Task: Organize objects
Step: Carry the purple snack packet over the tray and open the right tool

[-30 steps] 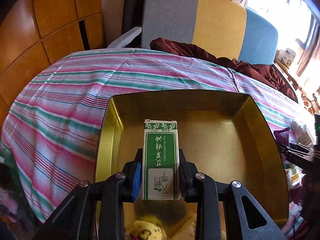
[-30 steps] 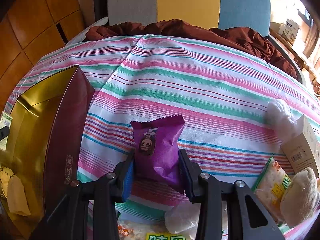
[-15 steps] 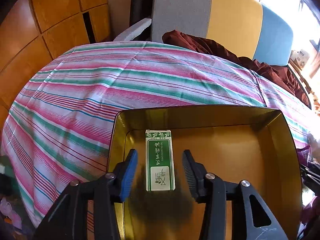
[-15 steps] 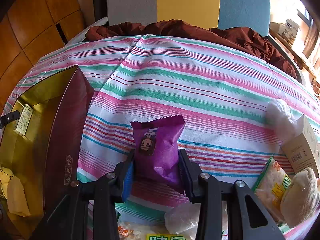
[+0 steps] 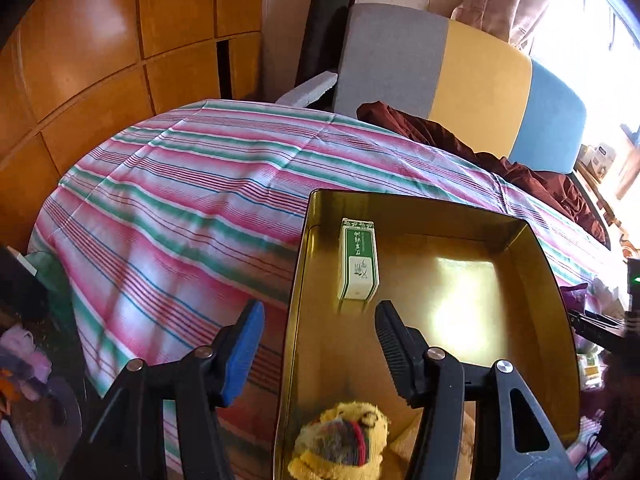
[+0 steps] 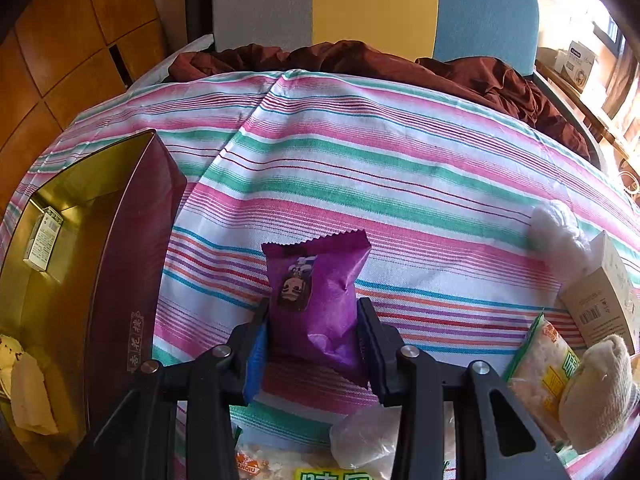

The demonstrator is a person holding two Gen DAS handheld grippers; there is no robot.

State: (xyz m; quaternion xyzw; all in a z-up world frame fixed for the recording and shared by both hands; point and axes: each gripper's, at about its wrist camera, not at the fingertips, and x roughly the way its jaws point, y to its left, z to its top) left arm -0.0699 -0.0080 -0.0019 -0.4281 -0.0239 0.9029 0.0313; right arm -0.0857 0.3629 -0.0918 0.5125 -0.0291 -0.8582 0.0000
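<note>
the green box (image 5: 357, 264) lies in the gold tin (image 5: 536, 248), left gripper (image 5: 318, 340) jaws opening empty, right gripper (image 6: 312, 334) clamping the purple packet (image 6: 316, 296), snacks (image 6: 548, 364) left.

The right gripper (image 6: 312, 344) holds a purple snack packet (image 6: 318, 300) between its pads, above the striped cloth (image 6: 360, 168). A gold tin (image 6: 80, 184) stands at left, with a small green box (image 6: 43, 244) inside

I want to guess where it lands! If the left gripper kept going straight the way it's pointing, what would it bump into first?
Probably the left wall of the gold tin. The left gripper, its jaws opening with nothing between them, straddles that wall. The green and white box lies just beyond, inside the tin, though depth is hard to judge.
</note>
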